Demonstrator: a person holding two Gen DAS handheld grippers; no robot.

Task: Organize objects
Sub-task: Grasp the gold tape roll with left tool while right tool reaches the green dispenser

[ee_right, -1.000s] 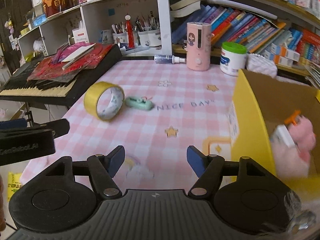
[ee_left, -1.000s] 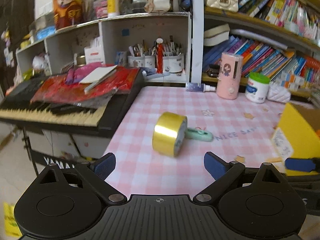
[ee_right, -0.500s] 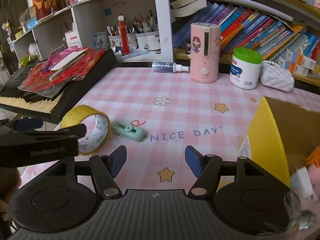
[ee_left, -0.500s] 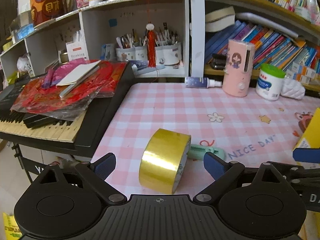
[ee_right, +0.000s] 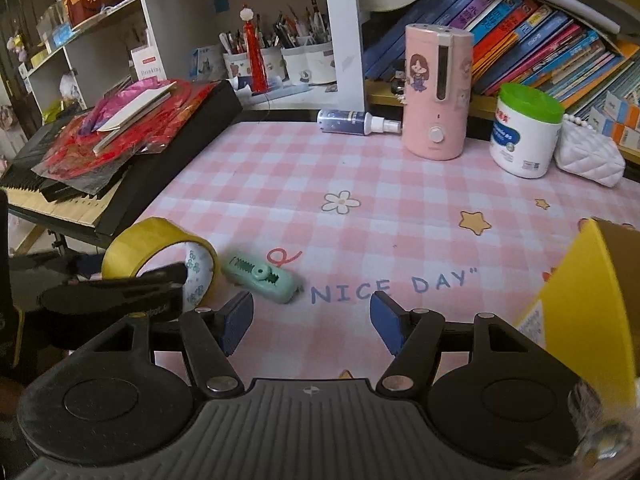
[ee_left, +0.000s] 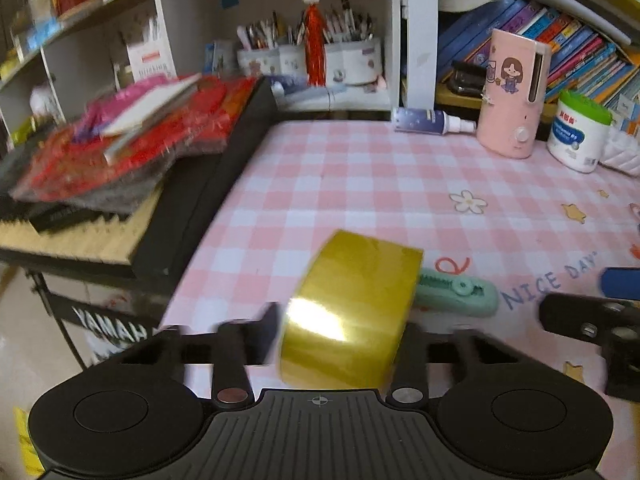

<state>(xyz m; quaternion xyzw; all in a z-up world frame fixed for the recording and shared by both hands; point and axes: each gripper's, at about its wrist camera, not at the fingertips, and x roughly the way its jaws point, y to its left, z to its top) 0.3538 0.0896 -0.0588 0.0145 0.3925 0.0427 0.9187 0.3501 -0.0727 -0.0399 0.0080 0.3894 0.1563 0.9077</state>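
Tape (ee_left: 352, 308) low in frame, left gripper (ee_left: 340, 332) closing on its flat sides. Right gripper (ee_right: 312, 320) half spread, empty. Grab step now. Next, probably: lift, carry to yellow box (ee_right: 576, 304).

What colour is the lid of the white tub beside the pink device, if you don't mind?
Bright green; the lid shows best in the right wrist view.

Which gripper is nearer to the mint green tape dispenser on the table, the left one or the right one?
Left. The left gripper is closing around the yellow tape roll, which touches the mint green dispenser. The right gripper hangs open just short of it, with bare cloth between.
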